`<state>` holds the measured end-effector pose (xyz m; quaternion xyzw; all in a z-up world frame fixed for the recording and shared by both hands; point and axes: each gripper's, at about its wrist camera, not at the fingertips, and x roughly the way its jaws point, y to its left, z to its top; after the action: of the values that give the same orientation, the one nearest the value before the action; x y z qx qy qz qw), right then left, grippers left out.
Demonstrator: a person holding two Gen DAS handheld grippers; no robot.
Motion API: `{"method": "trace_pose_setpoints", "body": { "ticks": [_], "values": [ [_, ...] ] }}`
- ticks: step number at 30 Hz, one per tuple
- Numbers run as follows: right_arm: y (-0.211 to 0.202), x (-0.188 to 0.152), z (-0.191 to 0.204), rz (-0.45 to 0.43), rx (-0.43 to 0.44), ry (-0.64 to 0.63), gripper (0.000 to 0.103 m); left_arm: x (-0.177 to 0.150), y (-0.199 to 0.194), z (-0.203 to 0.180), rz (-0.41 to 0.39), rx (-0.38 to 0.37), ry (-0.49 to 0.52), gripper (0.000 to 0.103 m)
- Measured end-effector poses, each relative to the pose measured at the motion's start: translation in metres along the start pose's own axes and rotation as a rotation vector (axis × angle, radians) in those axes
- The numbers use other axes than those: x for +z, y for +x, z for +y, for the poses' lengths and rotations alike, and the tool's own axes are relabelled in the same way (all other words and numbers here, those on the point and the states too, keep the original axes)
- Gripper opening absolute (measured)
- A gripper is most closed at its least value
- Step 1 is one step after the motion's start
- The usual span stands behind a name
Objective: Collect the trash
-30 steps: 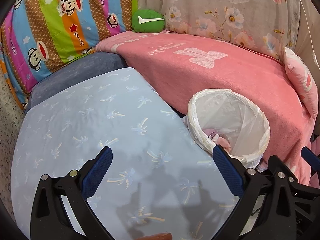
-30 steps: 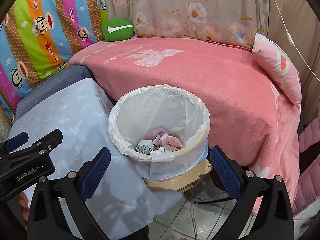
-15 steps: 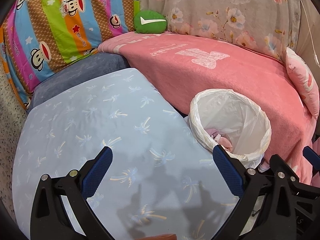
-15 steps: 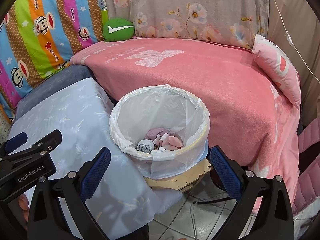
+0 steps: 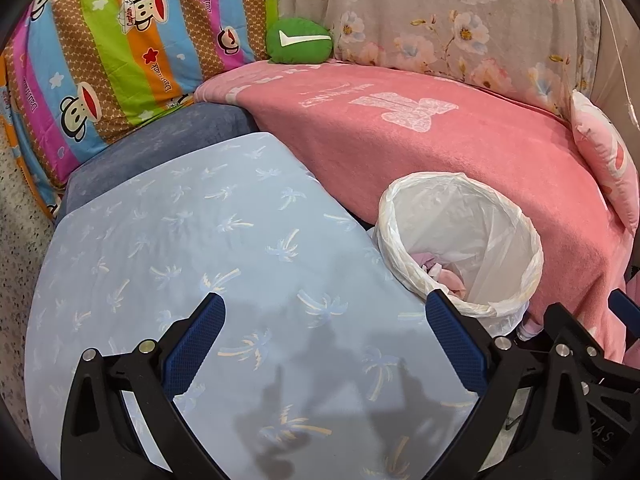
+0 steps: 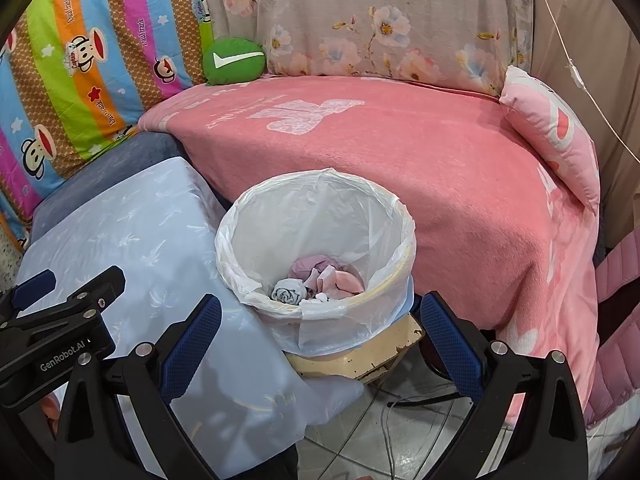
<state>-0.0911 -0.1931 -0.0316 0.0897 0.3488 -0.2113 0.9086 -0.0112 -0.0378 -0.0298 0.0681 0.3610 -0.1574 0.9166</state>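
A round bin lined with a white plastic bag [image 6: 320,216] [image 5: 460,224] stands between the pale blue cushion and the pink couch, on a worn cream stool [image 6: 360,356]. Crumpled pink, mauve and grey paper wads [image 6: 316,284] [image 5: 440,276] lie at its bottom. My right gripper [image 6: 320,320] hangs open just in front of the bin's near rim, nothing between its blue pads. My left gripper [image 5: 324,320] is open and empty above the pale blue cushion [image 5: 192,264], with the bin off to its right. The left tool's body [image 6: 52,332] shows at the left edge of the right wrist view.
A pink blanket [image 6: 400,152] covers the couch seat behind the bin. A green round cushion [image 5: 300,42], a striped monkey-print pillow [image 5: 112,60], a floral backrest [image 6: 380,20] and a pink pillow [image 6: 552,128] line the back. Tiled floor with cables [image 6: 400,420] lies below the stool.
Both views have shifted slightly; the bin sits a little lower and nearer in the frames. Both grippers stay open and empty.
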Motion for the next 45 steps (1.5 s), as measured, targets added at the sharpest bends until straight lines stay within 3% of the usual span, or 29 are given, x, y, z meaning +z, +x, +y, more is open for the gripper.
{"method": "trace_pose_setpoints", "body": {
  "ticks": [45],
  "values": [
    [0.0011, -0.0044, -0.0026, 0.002, 0.001, 0.002, 0.098, -0.0012, 0.0019, -0.0012, 0.016, 0.001, 0.011, 0.096]
  ]
}}
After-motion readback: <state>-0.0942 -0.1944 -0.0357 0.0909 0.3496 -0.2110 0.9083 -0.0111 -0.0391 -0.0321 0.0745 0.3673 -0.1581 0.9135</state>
